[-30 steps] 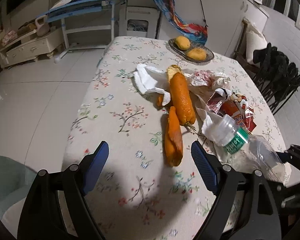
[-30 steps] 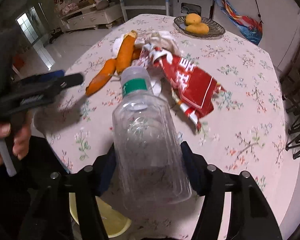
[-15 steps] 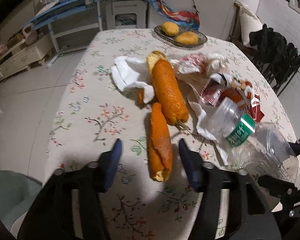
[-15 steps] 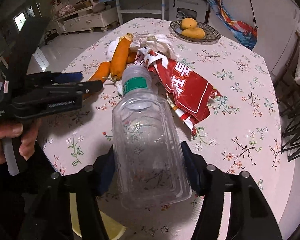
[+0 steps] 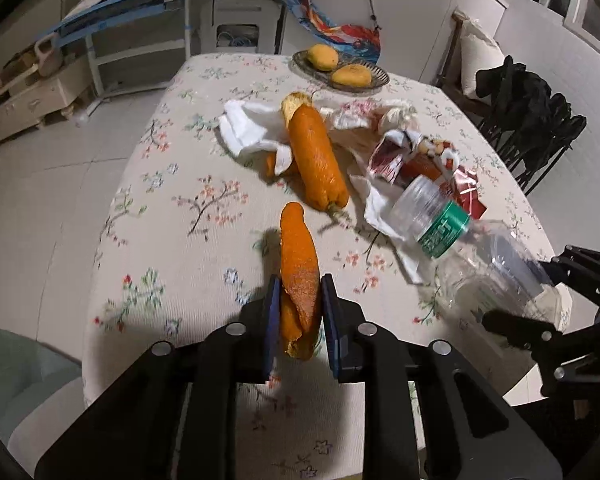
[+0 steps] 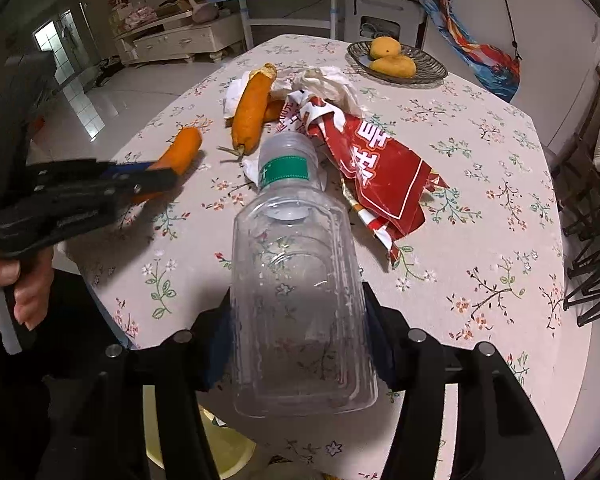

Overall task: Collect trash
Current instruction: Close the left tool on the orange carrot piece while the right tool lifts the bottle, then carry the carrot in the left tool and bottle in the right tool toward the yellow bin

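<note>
The left claw [image 5: 299,314] is clamped on the near end of a small orange carrot piece [image 5: 298,264], whose far end points across the floral worktop [image 5: 172,248] toward a larger carrot [image 5: 316,160]. The right claw [image 6: 298,338] grips the body of a clear plastic bottle [image 6: 300,292] with a green label band; its neck points toward the larger carrot. Relative to the larger carrot: white crumpled paper [image 5: 248,130] lies against its left side, a third orange piece [image 5: 271,164] is partly tucked under that paper, and a red printed wrapper [image 6: 380,168] lies to its right, just beyond the bottle neck. A woven dish [image 6: 428,66] holding two yellow fruits [image 6: 392,66] stands beyond it, well apart.
</note>
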`<action>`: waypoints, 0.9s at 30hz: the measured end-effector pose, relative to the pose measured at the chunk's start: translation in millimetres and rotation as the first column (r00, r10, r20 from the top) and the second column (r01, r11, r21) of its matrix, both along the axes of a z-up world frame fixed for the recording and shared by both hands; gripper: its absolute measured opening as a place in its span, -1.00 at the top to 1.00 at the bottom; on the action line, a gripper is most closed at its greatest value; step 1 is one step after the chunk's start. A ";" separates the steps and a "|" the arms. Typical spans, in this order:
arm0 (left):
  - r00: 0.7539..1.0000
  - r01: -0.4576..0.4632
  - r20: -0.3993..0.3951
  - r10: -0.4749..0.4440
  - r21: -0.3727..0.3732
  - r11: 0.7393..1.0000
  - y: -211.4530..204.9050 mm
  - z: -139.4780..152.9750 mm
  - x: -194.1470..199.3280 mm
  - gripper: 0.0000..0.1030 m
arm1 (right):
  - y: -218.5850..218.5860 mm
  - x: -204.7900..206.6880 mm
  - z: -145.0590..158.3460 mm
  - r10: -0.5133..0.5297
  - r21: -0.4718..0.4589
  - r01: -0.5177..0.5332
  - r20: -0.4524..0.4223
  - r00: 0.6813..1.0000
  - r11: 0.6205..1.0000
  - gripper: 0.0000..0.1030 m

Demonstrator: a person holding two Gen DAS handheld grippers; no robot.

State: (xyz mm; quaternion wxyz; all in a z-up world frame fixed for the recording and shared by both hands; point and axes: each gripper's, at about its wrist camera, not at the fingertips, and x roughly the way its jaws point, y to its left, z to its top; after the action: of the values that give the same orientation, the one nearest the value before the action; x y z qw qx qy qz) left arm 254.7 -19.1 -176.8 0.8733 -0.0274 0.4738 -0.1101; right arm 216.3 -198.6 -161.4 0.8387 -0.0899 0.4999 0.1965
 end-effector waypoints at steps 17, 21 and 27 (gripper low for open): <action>0.998 0.001 0.057 -0.005 0.063 0.998 -7.8 2.1 -7.6 0.65 | 7.2 -5.1 -0.9 0.016 0.008 -0.017 0.031 0.999 1.000 -0.07; 0.994 -0.015 0.104 0.013 0.025 1.000 -2.6 13.9 -23.0 0.65 | 1.1 -7.6 5.1 0.004 0.109 -0.005 0.013 1.000 0.994 -0.07; 0.990 -0.035 0.135 0.035 -0.003 0.999 3.3 22.5 -46.8 0.65 | 6.6 -20.8 14.6 0.012 0.208 -0.018 0.032 0.999 0.978 -0.07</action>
State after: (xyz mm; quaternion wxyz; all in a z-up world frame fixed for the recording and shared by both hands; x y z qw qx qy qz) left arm 207.9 -15.9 -154.4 0.9051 -0.0284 0.4131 -0.0965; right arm 195.5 -191.9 -146.7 0.8495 -0.0084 0.4632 0.2526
